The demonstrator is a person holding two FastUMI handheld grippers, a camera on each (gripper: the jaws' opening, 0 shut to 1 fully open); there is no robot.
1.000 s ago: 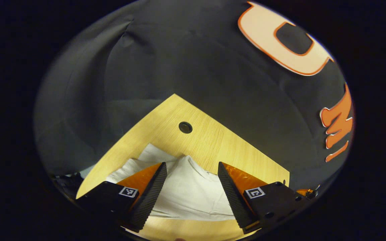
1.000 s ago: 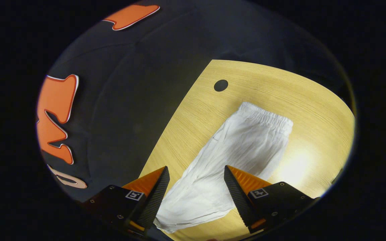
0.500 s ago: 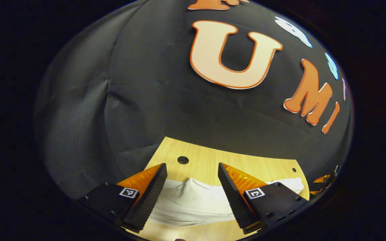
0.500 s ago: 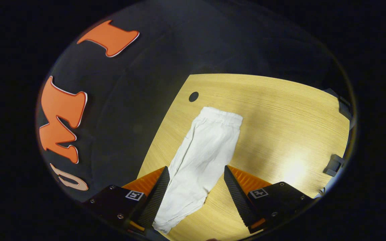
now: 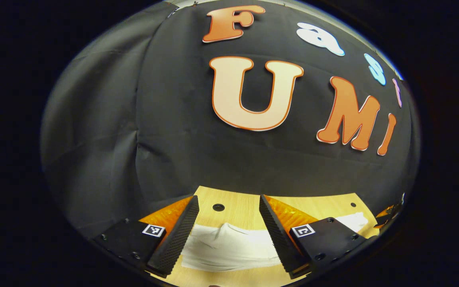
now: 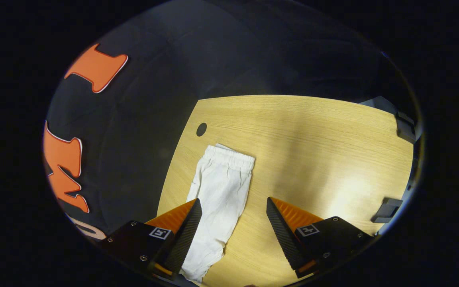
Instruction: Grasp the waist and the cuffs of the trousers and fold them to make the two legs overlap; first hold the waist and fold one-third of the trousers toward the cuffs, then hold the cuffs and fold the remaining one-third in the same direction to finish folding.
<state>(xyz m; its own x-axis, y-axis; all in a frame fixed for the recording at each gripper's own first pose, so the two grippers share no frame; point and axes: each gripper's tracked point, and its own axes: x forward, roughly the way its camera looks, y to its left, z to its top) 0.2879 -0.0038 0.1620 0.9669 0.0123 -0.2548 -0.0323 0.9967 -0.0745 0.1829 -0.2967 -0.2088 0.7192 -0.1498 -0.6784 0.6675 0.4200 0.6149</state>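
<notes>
Both tools have drawn back and up from the trousers since a second ago; the garment looks smaller in each view.
White trousers (image 6: 223, 187) lie flat, legs overlapped, on the wooden surface (image 6: 313, 139). Left tool (image 5: 228, 231) and right tool (image 6: 233, 231) hang released, holding nothing. Cloth judged light, limp, wrinkle-prone; pinch the elastic waist (image 6: 231, 156) at its corners.

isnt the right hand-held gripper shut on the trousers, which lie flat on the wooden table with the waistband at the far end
Not quite: the right hand-held gripper is open and grips nothing. The right gripper view shows its fingers spread above the trousers, which do lie flat on the wooden table with the waistband at the far end.
</notes>
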